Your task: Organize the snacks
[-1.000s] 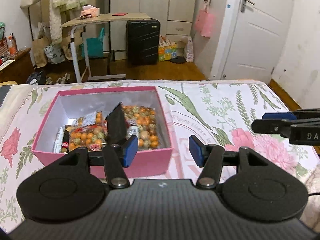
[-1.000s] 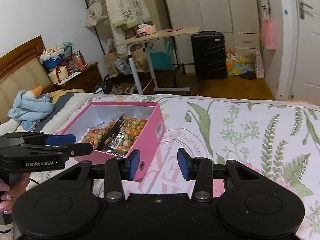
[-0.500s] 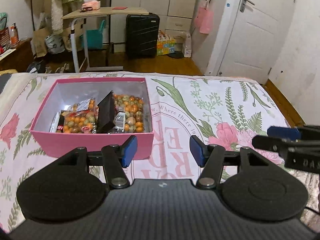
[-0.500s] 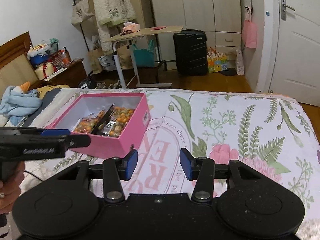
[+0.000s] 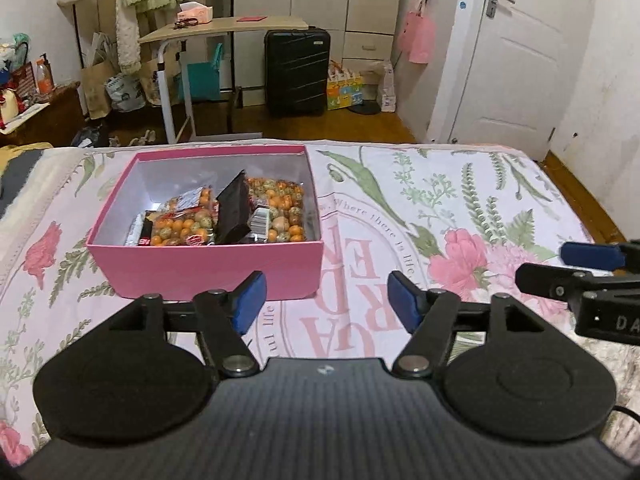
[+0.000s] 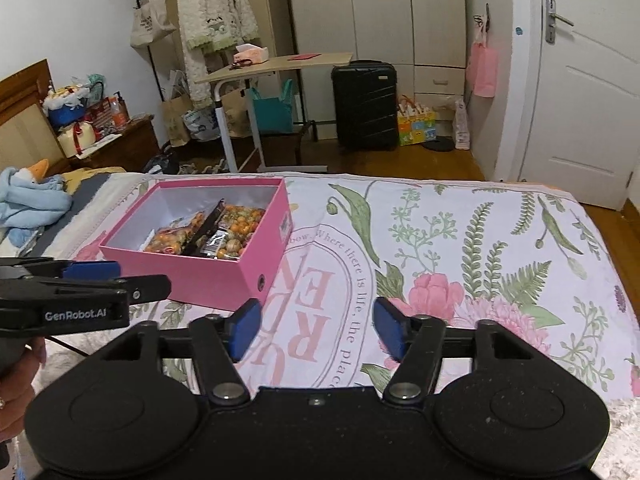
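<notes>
A pink box sits on the bed, holding several bags of orange and green ball snacks and a black packet standing on edge. My left gripper hovers just in front of the box's near wall; its jaws are opening and nothing is between them. In the right wrist view the pink box lies ahead to the left. My right gripper is over the sheet to the right of it, its jaws opening and empty. Each gripper shows at the edge of the other's view.
The bed carries a floral sheet with pink lettering. A blue plush toy lies at the bed's left end. Beyond the far edge stand a rolling desk, a black suitcase and a white door.
Both grippers have drawn back from the pink box, which now sits farther ahead. Both pairs of jaws have spread wider, the right pair more so.
</notes>
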Demonstrator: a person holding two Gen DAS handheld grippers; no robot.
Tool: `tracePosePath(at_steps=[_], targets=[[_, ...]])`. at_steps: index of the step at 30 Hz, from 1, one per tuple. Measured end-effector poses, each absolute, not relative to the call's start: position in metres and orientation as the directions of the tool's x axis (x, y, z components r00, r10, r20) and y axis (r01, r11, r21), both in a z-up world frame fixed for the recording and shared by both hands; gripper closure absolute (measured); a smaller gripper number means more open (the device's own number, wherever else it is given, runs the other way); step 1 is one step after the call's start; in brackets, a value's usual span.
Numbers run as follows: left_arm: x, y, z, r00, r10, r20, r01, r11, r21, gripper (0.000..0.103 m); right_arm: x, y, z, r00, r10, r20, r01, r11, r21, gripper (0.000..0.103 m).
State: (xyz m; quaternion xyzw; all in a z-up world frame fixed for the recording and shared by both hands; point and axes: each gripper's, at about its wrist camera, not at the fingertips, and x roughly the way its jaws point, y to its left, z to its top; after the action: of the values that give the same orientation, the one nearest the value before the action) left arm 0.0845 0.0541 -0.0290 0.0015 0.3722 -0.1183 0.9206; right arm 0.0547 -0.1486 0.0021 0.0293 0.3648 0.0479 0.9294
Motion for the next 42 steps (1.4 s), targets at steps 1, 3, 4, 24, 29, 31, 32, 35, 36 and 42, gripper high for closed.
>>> tracePosePath(at_steps=[1, 3, 4, 24, 29, 31, 32, 35, 36, 42], targets=[[0.085, 0.054, -0.029, 0.694, -0.215, -0.687, 0.215, 0.973, -0.086, 0.029, 0.054, -0.148, 0.002, 0.732, 0.106, -0.673, -0.066, 0.994, 0.085, 0.023], [0.085, 0.054, -0.029, 0.694, -0.214, -0.687, 0.212, 0.973, -0.089, 0.022, 0.054, -0.149, -0.001, 0.73, 0.093, -0.677, -0.057, 0.995, 0.076, 0.022], [0.085, 0.054, -0.029, 0.699, -0.207, -0.685, 0.21, 0.974, -0.081, 0.02, 0.054, -0.149, -0.002, 0.729, 0.086, -0.679, -0.05, 0.996, 0.073, 0.019], [0.083, 0.044, -0.036, 0.694, -0.124, -0.709, 0.169, 0.986, -0.006, 0.004, 0.055, -0.155, -0.008, 0.671, -0.023, -0.741, 0.084, 0.995, 0.045, 0.015], [0.08, 0.044, -0.039, 0.695, -0.105, -0.711, 0.162, 0.987, 0.013, 0.004, 0.054, -0.155, -0.011, 0.67, -0.028, -0.742, 0.09, 0.995, 0.043, 0.015], [0.081, 0.044, -0.04, 0.693, -0.102, -0.714, 0.161, 0.987, 0.016, 0.004, 0.053, -0.155, -0.012, 0.671, -0.036, -0.74, 0.092, 0.995, 0.036, 0.015], [0.081, 0.043, -0.04, 0.691, -0.1, -0.716, 0.163, 0.986, 0.02, 0.004, 0.052, -0.154, -0.012, 0.673, -0.041, -0.738, 0.093, 0.995, 0.03, 0.015], [0.079, 0.041, -0.04, 0.69, -0.094, -0.718, 0.172, 0.984, 0.037, 0.004, 0.051, -0.155, -0.01, 0.681, -0.044, -0.731, 0.098, 0.995, 0.03, 0.015], [0.079, 0.04, -0.04, 0.691, -0.094, -0.717, 0.174, 0.984, 0.038, 0.004, 0.05, -0.156, -0.01, 0.682, -0.043, -0.73, 0.098, 0.995, 0.033, 0.015], [0.072, 0.037, -0.035, 0.702, -0.094, -0.706, 0.176, 0.983, 0.044, 0.004, 0.046, -0.158, -0.006, 0.693, -0.052, -0.719, 0.102, 0.994, 0.026, 0.015]])
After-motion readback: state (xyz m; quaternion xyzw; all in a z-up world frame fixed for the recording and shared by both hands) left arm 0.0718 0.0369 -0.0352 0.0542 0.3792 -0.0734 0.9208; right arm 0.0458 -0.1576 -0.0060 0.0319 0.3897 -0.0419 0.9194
